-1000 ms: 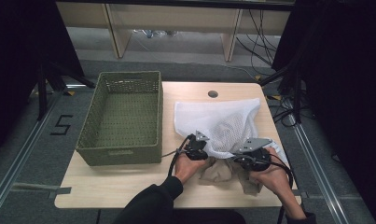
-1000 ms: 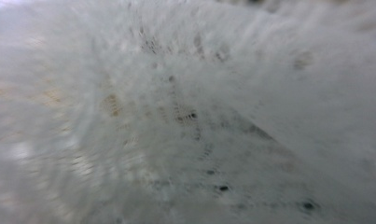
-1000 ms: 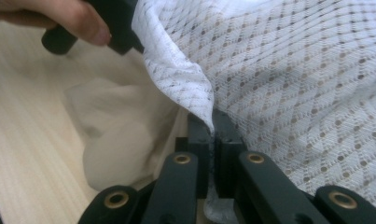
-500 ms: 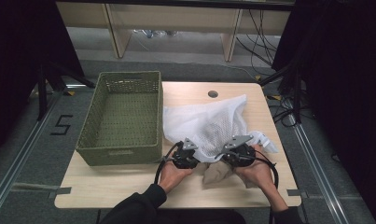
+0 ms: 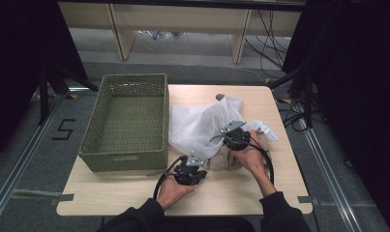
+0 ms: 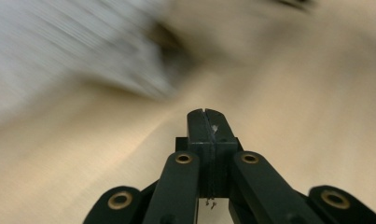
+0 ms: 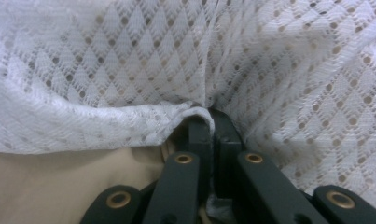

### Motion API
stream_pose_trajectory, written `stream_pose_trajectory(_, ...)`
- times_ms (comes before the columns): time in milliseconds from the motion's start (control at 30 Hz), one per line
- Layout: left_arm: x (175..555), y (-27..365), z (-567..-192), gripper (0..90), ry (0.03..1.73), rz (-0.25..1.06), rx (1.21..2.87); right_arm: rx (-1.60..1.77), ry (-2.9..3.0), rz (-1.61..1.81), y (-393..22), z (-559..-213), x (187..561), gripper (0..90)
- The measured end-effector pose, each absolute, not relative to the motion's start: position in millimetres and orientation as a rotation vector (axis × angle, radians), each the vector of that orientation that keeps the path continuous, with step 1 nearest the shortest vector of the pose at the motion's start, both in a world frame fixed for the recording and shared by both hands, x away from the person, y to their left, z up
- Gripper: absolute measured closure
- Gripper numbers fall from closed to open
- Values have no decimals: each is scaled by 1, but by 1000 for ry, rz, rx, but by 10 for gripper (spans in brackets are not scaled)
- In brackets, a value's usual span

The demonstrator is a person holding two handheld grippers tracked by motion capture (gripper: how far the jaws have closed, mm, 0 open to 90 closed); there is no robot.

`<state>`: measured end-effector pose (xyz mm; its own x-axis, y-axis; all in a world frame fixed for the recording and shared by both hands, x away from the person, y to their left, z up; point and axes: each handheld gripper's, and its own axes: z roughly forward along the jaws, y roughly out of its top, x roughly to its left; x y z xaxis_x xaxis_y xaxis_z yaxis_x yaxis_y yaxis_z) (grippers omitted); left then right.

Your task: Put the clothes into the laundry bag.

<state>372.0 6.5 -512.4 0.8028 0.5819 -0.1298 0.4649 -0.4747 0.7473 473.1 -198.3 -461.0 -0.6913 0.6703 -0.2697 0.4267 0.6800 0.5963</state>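
Note:
A white mesh cloth (image 5: 202, 123) lies bunched on the wooden table (image 5: 134, 193), its left edge against the green basket (image 5: 125, 162). A beige cloth (image 5: 225, 159) peeks out under its near side. My right gripper (image 5: 233, 137) rests on the mesh, and in the right gripper view its jaws (image 7: 208, 116) are shut on a fold of the white mesh cloth (image 7: 129, 60). My left gripper (image 5: 191, 168) sits nearer the front edge, just off the cloth. In the blurred left gripper view, the left gripper (image 6: 205, 114) is shut with nothing in it, and the mesh (image 6: 59, 42) is a pale smear beyond.
The woven basket takes up the table's left half and looks empty. A small dark round spot (image 5: 220, 96) marks the table's far edge. Cables (image 5: 267, 159) loop from both grippers toward the person. Shelving and floor cables lie beyond the table.
The right gripper has pulled the mesh cloth left and away from the person, toward the basket. The left gripper has slid left and back toward the near edge, off the cloth.

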Motion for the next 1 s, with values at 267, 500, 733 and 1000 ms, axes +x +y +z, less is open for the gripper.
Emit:
stream_pose_trajectory(267, 393, 11, -501, 850, 837, 358, 2147, 850, 2490, 770, -202, -454, 478, 896)
stream_pose_trajectory(500, 417, -14, -507, 582, 923, 422, 2171, 852, 2501, 780, -208, -456, 472, 896)
stream_pose_trajectory(733, 432, -19, -510, 789, 917, 396, 2189, 854, 2490, 791, -210, -454, 468, 895)
stream_pose_trajectory(1000, 428, -10, -504, 885, 904, 342, 2148, 792, 2516, 774, -219, -444, 453, 896)
